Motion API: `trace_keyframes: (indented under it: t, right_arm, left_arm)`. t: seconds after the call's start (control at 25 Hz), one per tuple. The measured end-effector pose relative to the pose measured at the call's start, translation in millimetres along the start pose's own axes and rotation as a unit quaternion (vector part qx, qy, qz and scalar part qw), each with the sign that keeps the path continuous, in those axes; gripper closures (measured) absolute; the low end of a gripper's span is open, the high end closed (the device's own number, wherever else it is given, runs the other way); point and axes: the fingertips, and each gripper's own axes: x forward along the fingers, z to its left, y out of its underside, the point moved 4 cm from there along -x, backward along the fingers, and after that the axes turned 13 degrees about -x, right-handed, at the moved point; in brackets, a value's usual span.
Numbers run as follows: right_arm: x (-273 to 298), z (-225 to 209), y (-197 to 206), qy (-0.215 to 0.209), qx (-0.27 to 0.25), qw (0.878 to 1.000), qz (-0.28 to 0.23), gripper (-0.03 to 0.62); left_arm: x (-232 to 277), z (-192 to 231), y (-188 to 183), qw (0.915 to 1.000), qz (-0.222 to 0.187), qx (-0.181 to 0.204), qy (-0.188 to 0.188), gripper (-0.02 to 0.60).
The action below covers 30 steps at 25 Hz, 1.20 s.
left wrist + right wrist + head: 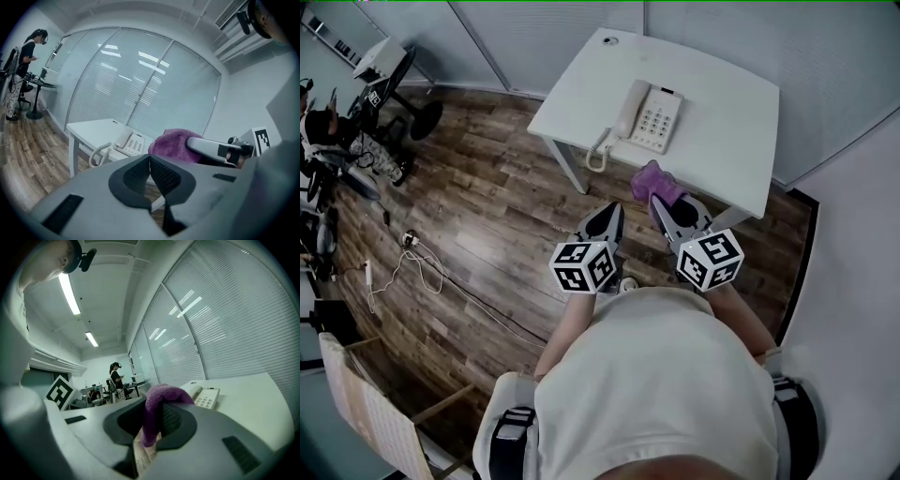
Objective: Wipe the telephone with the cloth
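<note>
A small white table (727,98) stands ahead of both claws, against a frosted glass wall, with wood flooring around it. A person in a pale top stands just short of the table and holds one claw in each hand, both aimed at its near edge.

A cream telephone (649,117) sits on the table, ahead of the claws and a little left of the right one. Its handset (630,108) lies in the cradle on the side nearer the left claw. The keypad (656,122) faces up, and a coiled cord (598,150) hangs over the table edge.

The left claw (150,164) is empty, with its dark ribbed pads pressed together. It is beside the right claw and apart from it, short of the table.

The right claw (157,420) is clamped on a purple cloth (154,404). The cloth bunches up over the jaw tips and a strip of it hangs down between the pads. It is not yet touching the telephone.

The cloth looks soft, light and limp, so it will probably fold under pressure and not push back. The grip on a gathered fold seems right, as it leaves a padded bulge in front to wipe with.

The telephone looks like light, hard, smooth plastic. It may slide on the slick tabletop, and the loose handset could be knocked from its cradle. Steadying the base at an outer edge with the empty claw would likely help. The handset could be taken around its narrow middle.
</note>
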Motion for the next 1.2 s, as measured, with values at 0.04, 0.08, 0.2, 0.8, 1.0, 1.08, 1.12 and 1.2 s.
trace_keyframes:
  t: [0.04,0.08,0.2,0.8,1.0,1.08,1.12,1.2]
  right_arm:
    - [5.4,0.6,-0.4,0.001,-0.001,1.000,0.001,0.531]
    - [10.8,1.0,-1.0,0.002,-0.003,1.000,0.002,0.531]
    - [27.0,2.3,-3.3,0.007,-0.010,1.000,0.005,0.531]
    - [55.7,-17.1,-11.7,0.039,-0.070,0.996,0.029,0.531]
    - [77.4,-41.5,-10.2,0.045,-0.068,0.996,0.028,0.531]
    - [87.2,-52.8,-11.8,0.046,-0.067,0.996,0.027,0.531]
    - [92.0,-58.4,-12.9,0.047,-0.067,0.996,0.026,0.531]
    - [101.9,-70.5,-15.1,0.050,-0.067,0.996,0.025,0.531]
  left_arm:
    - [1.1,4.6,-3.6,1.0000,0.001,0.000,0.001,0.560]
    - [2.3,9.0,-7.4,1.0000,0.001,0.000,0.002,0.560]
    - [4.6,23.2,-18.7,1.0000,0.003,-0.002,0.002,0.560]
    - [31.8,59.0,-45.2,0.9997,0.013,-0.020,0.000,0.560]
    - [54.9,68.1,-53.9,0.9996,0.019,-0.021,-0.004,0.560]
    - [64.9,71.5,-59.8,0.9995,0.020,-0.022,-0.006,0.560]
    - [69.5,73.1,-62.8,0.9996,0.020,-0.021,-0.007,0.560]
    - [79.4,76.6,-68.9,0.9995,0.021,-0.020,-0.010,0.560]
